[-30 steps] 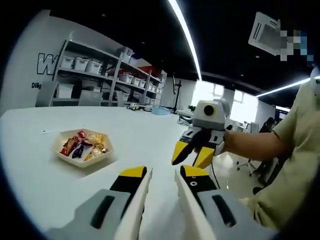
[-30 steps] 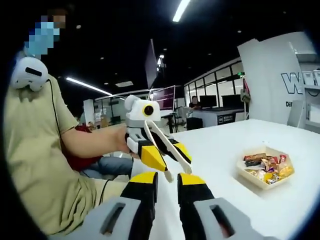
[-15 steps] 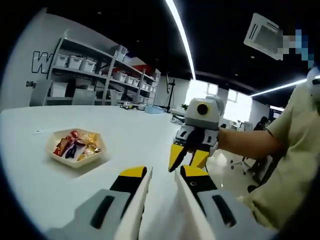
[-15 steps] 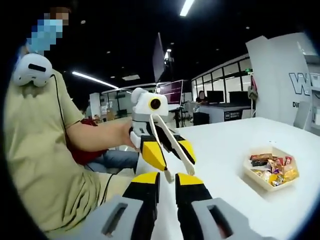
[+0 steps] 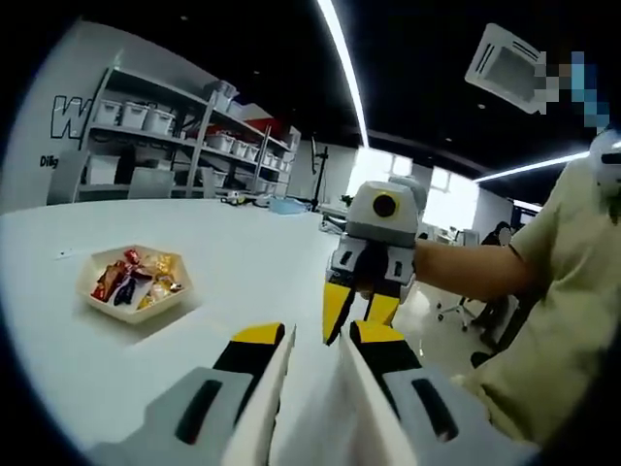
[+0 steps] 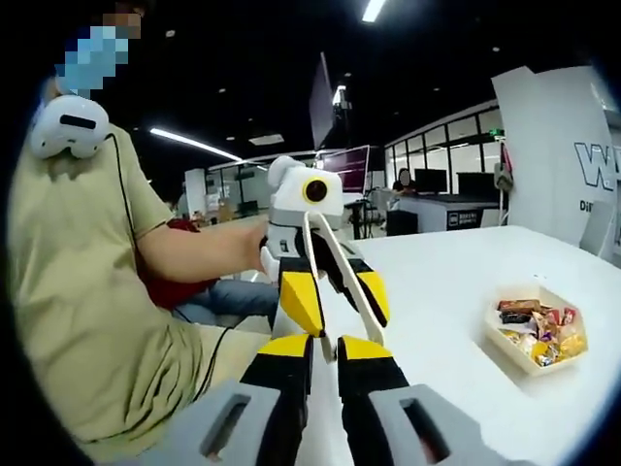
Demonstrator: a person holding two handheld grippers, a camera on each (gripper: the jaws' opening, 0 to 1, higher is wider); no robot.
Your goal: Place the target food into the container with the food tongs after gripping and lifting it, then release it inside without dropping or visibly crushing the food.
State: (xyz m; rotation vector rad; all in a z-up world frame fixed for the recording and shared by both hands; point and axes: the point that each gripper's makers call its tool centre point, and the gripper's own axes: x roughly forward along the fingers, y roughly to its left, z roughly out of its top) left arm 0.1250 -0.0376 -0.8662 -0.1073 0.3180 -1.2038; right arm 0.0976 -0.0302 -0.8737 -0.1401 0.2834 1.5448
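Left gripper (image 6: 330, 306) is holding white tongs (image 6: 340, 267), arms slightly parted, gripping nothing; the tray (image 5: 134, 309) of wrapped sweets (image 5: 131, 279) is sitting well beyond them; wall lettering unreadable.

A shallow hexagonal cream tray (image 5: 138, 309) of wrapped snacks (image 5: 131, 282) is sitting on the broad white desk (image 5: 243, 262). In the left gripper view, metal shelving with storage bins (image 5: 184, 146) is standing behind the tray, and the right hand-held gripper (image 5: 359, 306) is hovering right of it, well apart.
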